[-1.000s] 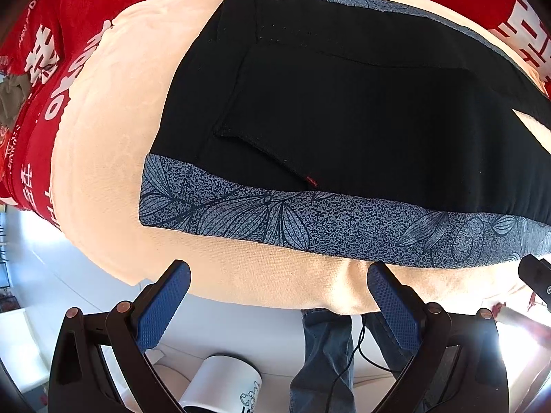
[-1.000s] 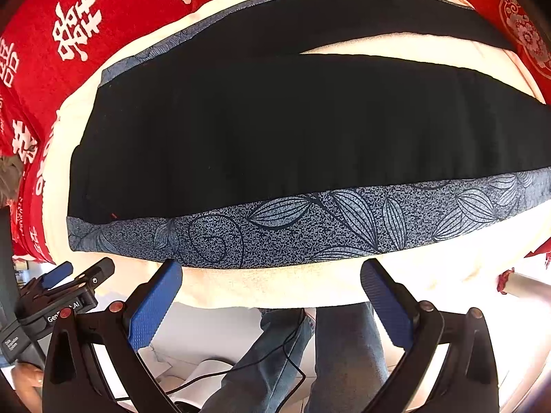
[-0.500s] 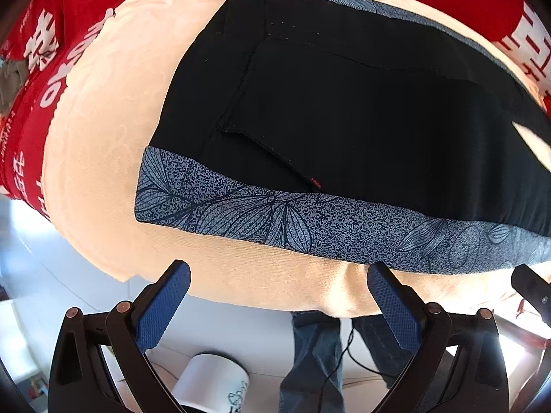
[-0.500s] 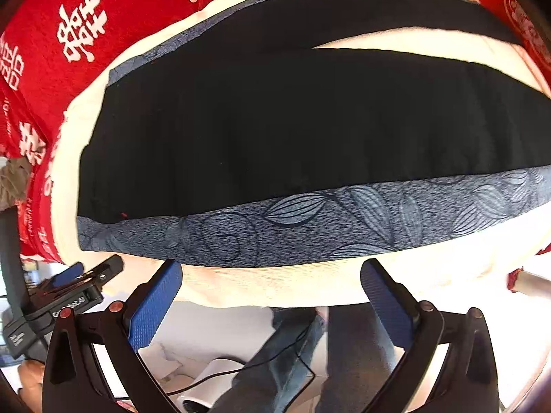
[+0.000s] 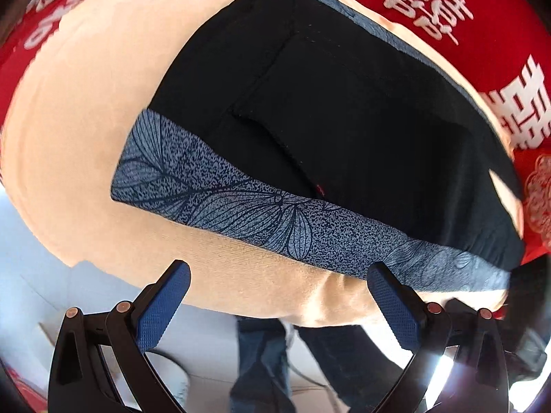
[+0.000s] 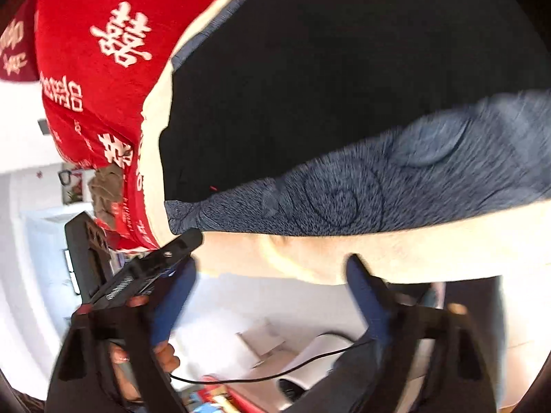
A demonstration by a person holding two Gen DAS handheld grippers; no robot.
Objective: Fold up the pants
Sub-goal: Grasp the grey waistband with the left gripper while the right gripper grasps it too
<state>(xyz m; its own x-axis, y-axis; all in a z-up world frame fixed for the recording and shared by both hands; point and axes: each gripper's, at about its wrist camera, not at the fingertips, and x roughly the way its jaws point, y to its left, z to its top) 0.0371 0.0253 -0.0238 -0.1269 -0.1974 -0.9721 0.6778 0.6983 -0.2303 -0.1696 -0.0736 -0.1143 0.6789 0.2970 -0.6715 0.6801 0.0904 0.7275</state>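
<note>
Right claw (image 6: 272, 272) swung left | pants (image 5: 344, 120) flat | both claws agape

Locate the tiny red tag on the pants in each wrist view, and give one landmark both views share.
Left wrist: the red tag sits right of center, at the pocket's lower corner, just above the leaf-print band.
Right wrist: the red tag sits left of center, on the black cloth just above the same band.
Shared landmark: the band's end corner on the cream towel.
</note>
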